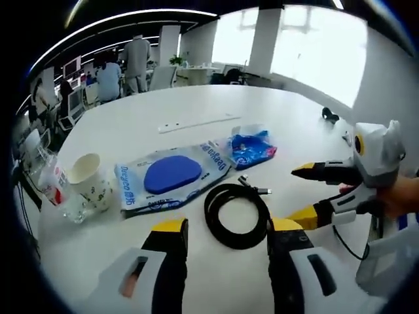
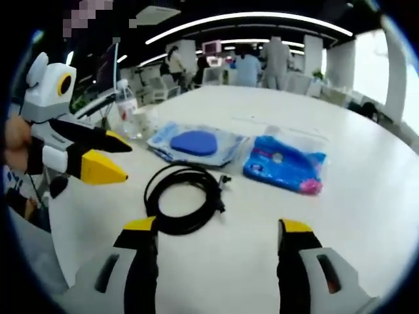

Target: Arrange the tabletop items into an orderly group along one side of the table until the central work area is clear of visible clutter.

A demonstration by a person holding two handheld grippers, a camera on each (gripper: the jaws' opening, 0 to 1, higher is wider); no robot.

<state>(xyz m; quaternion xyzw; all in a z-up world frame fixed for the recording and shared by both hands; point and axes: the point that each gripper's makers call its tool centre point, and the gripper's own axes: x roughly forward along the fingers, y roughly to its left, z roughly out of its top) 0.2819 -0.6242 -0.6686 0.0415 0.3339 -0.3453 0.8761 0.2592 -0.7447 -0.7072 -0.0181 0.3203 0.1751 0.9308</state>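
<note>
Nearest in both views is the coiled black cable (image 1: 237,214), lying flat on the white surface (image 1: 196,104) just ahead of both claws. The left claw (image 1: 226,229) hovers low with its jaws apart and nothing between them, the coil sitting just beyond the tips. The right claw (image 2: 216,229) is likewise spread and empty, with the same coil a little to its left; in the left gripper view it comes in from the right side, its yellow tips parted and pointing toward the cable. Just past the coil lies a flat pack holding a blue pad (image 1: 171,173), and to its right a smaller blue packet (image 1: 252,149). Further left, near the surface's edge, stand a paper cup (image 1: 88,180) and a clear bottle (image 1: 52,183), close together. A thin white strip (image 1: 196,122) lies well beyond, toward the far middle. Nothing looks gathered yet, so this reads as the opening step: picking the cable. The next move likely calls for lowering one claw over a strand of the coil, closing on it, and carrying it toward the cup side without letting the loops spring loose.
</note>
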